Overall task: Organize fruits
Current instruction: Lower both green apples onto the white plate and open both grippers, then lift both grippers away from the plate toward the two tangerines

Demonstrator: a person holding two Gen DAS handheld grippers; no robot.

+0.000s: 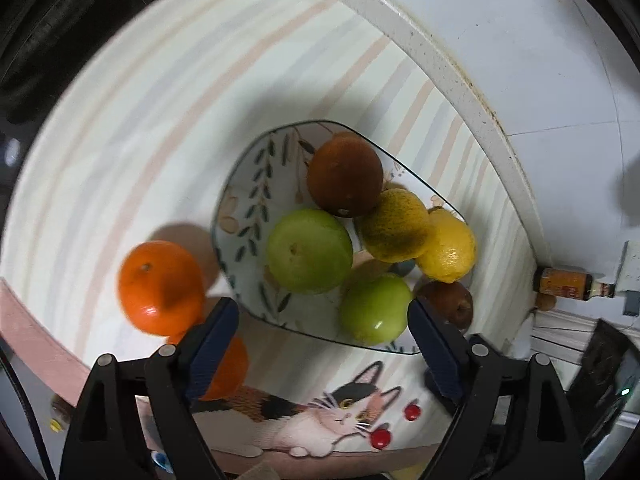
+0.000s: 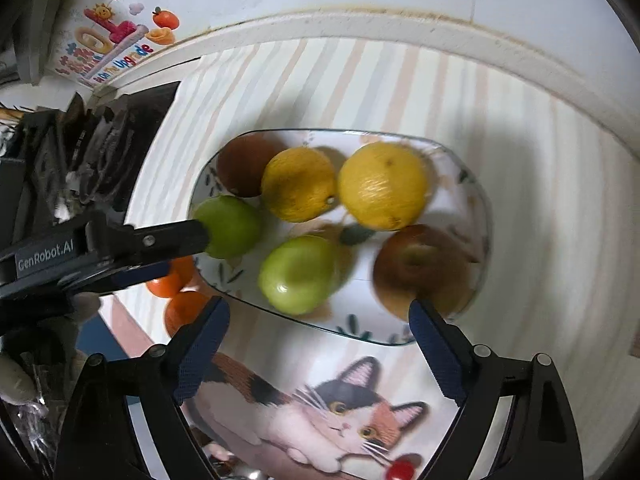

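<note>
Standing wide apart and empty, both pairs of fingers, left gripper (image 1: 322,322) and right gripper (image 2: 320,322), hover over the plate (image 1: 240,200) of fruit. Two oranges (image 1: 160,286) lie on the surface beside it: round, firm, smooth-skinned, best pinched across the middle.
</note>
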